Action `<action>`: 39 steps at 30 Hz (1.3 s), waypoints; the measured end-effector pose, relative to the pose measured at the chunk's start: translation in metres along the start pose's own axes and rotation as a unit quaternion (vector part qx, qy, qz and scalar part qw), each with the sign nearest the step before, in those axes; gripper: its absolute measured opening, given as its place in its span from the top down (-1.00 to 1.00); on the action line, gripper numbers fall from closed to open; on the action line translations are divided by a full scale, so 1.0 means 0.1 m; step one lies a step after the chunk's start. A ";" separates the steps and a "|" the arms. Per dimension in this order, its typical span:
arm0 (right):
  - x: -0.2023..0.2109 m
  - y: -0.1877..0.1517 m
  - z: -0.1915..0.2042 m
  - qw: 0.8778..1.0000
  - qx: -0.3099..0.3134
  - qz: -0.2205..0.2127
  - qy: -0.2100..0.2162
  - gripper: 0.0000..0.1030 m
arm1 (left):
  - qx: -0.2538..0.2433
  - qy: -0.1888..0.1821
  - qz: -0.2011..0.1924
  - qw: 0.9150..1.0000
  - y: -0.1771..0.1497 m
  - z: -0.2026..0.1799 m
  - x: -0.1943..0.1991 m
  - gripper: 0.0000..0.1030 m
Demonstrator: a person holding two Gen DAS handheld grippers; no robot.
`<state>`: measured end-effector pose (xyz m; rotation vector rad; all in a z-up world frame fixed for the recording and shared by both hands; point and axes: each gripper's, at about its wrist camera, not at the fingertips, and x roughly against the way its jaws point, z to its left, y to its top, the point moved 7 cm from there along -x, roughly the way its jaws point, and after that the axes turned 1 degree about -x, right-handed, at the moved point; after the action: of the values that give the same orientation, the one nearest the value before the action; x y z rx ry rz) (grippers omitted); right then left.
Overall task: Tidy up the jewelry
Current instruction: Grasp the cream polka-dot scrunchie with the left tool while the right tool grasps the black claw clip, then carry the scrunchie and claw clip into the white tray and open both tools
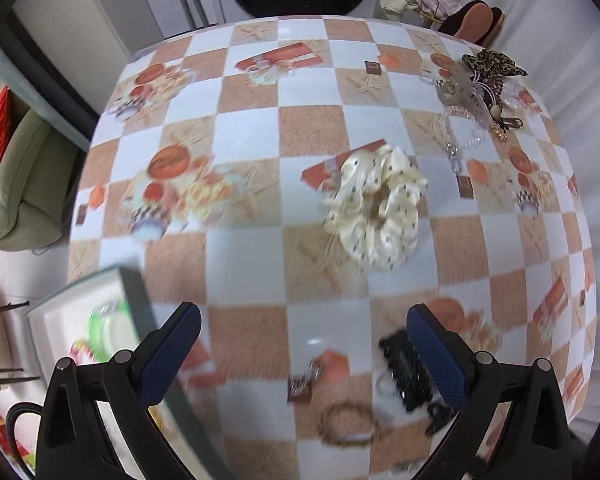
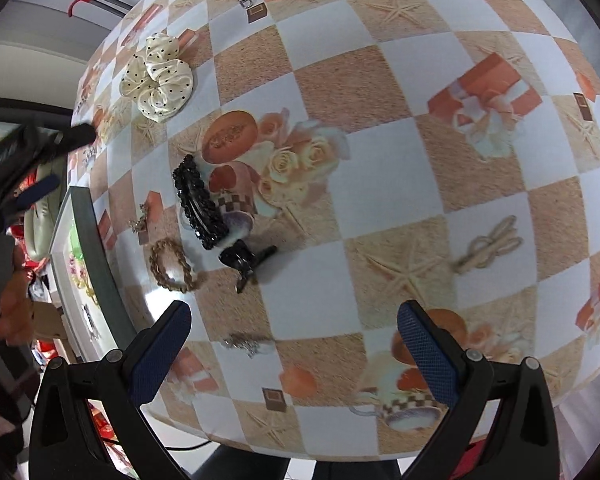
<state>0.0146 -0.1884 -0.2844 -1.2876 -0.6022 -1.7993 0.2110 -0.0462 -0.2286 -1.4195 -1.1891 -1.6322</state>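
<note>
The counter (image 1: 260, 128) is viewed steeply from above by both wrist cameras, each close over it. The cream scrunchie (image 1: 374, 208) and black hair clip (image 2: 199, 202) are shared.

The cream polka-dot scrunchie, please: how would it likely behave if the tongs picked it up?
The scrunchie is ruffled, glossy fabric, so it would probably squash and droop rather than hold shape. It looks light, and the satin sheen suggests it may slip.

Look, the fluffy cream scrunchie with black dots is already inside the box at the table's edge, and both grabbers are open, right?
Not quite. The scrunchie is not in the box; it lies on the tablecloth, apart from it, as the right wrist view shows. The left gripper and right gripper are both open.
</note>
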 end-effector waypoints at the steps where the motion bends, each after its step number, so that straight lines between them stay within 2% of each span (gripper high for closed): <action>1: -0.03 0.01 0.02 1.000 0.000 -0.001 -0.002 -0.89 | -0.003 -0.002 0.001 1.000 0.04 -0.02 -0.05 -1.00; 6: -0.17 0.05 0.10 1.000 -0.010 0.002 -0.007 -0.82 | -0.023 -0.014 0.003 1.000 0.22 -0.14 -0.28 -1.00; 10: -0.26 0.06 0.17 1.000 -0.020 -0.001 -0.012 -0.60 | -0.030 -0.020 0.003 0.999 0.36 -0.23 -0.43 -1.00; 15: -0.37 0.08 0.27 0.999 -0.024 -0.006 -0.025 -0.43 | -0.035 -0.023 -0.004 0.999 0.52 -0.32 -0.55 -1.00; 17: -0.38 0.10 0.31 0.999 -0.019 -0.014 -0.037 -0.43 | -0.042 -0.019 -0.005 0.999 0.57 -0.35 -0.60 -1.00; 19: -0.39 0.11 0.35 0.999 -0.011 -0.018 -0.048 -0.34 | -0.053 -0.007 -0.005 0.999 0.61 -0.38 -0.67 -0.79; 21: -0.40 0.13 0.38 0.998 -0.005 -0.021 -0.060 -0.25 | -0.059 -0.006 0.000 0.998 0.61 -0.41 -0.73 -0.67; 25: -0.40 0.15 0.41 0.996 0.006 -0.026 -0.087 0.19 | -0.069 -0.012 -0.003 0.998 0.63 -0.50 -0.77 -0.28; 26: -0.42 0.15 0.44 0.995 0.009 -0.027 -0.093 0.23 | -0.072 -0.012 -0.005 0.997 0.63 -0.52 -0.76 -0.22; 28: -0.42 0.13 0.45 0.995 0.015 -0.028 -0.096 0.23 | -0.085 -0.013 -0.010 0.996 0.63 -0.58 -0.75 0.06; 33: -0.43 0.09 0.46 0.995 0.019 -0.029 -0.093 0.24 | -0.093 -0.019 -0.016 0.995 0.61 -0.64 -0.72 0.47; 39: -0.31 0.04 0.31 0.998 0.005 -0.030 -0.059 0.24 | -0.094 -0.036 -0.022 0.995 0.45 -0.61 -0.50 0.54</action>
<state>0.0389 -0.1567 -0.3029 -1.3895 -0.7194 -1.7751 0.2380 -0.1237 -0.2684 -1.5907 -1.1393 -1.7746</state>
